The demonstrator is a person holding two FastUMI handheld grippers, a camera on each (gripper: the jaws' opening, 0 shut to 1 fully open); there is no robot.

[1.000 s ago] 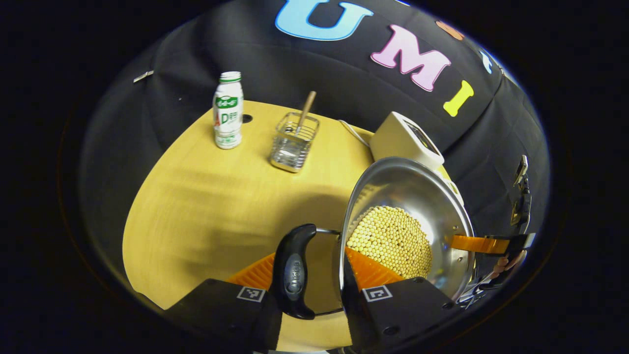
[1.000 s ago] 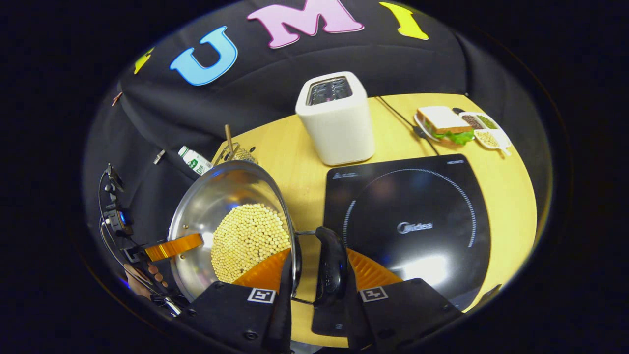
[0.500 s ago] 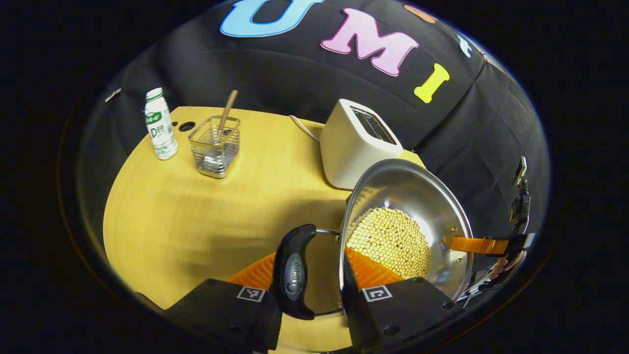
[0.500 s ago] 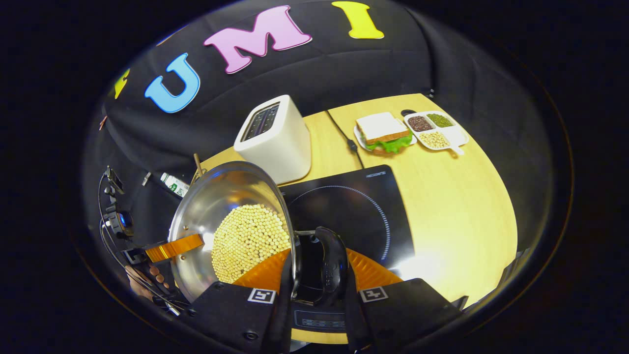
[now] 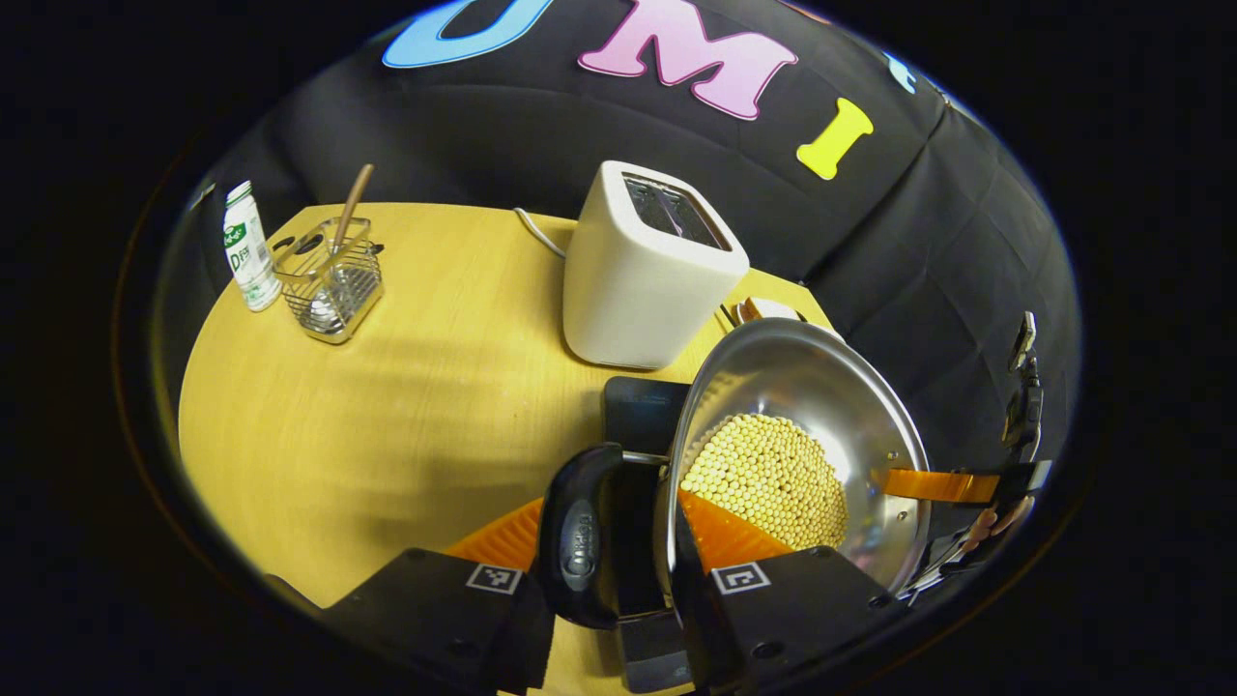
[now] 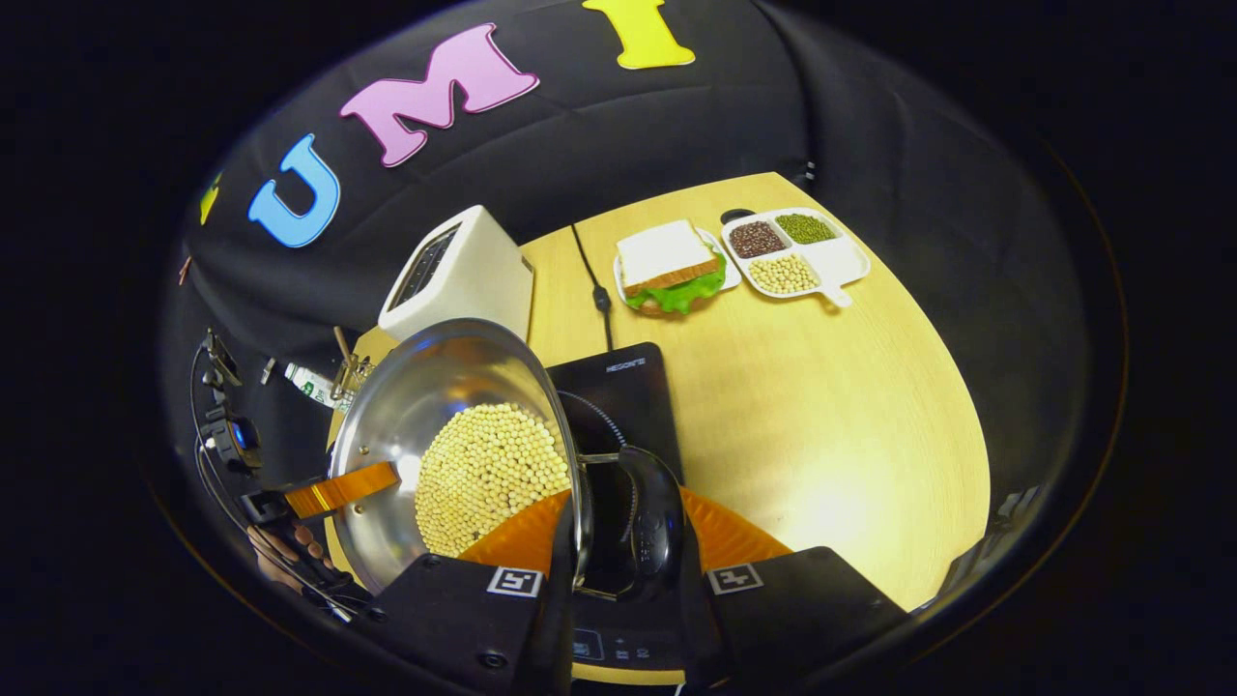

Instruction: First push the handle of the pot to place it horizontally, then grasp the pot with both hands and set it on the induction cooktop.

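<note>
Pot [image 5: 802,435] now shifted over cooktop [image 6: 618,387], shiny steel, bean-filled

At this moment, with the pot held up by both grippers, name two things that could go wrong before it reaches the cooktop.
1. The pot is heaped with small yellow beans; any tilt between the left gripper and right gripper could spill them.
2. The toaster stands close behind the induction cooktop; the rim might knock it while lowering.
</note>
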